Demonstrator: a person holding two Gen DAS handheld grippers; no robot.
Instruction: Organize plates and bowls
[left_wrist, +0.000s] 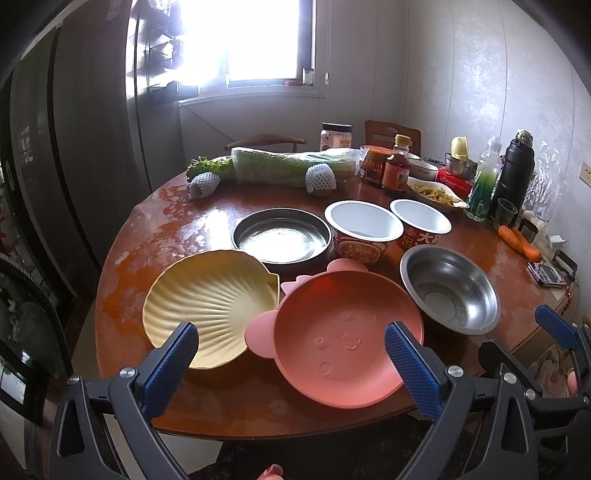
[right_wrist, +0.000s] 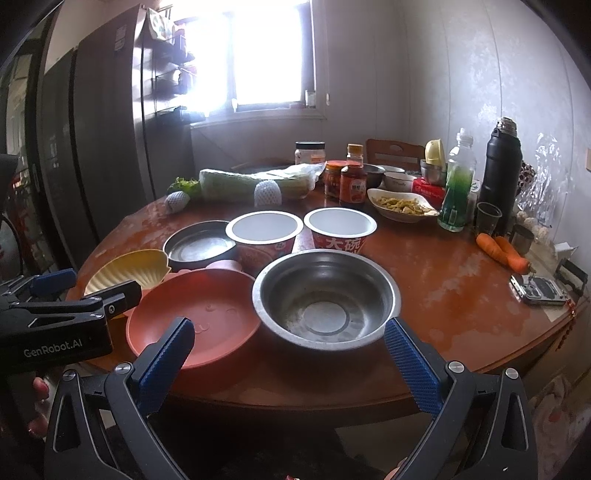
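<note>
Two grippers, left gripper (left_wrist: 291, 354) and right gripper (right_wrist: 290, 345), spread wide, empty (above table edge); pink plate (left_wrist: 343, 332) at steel bowl's (right_wrist: 325, 295) nine o'clock, touching.

Two handheld black grippers with blue ribbed fingers are held side by side at the near edge, pointing forward. The left gripper (left_wrist: 291, 354) has its fingers spread wide, nothing between them. The right gripper (right_wrist: 290, 349) is likewise spread wide and empty. Fingertips of the person's hand (right_wrist: 40, 387) show beneath the left gripper's body.
</note>
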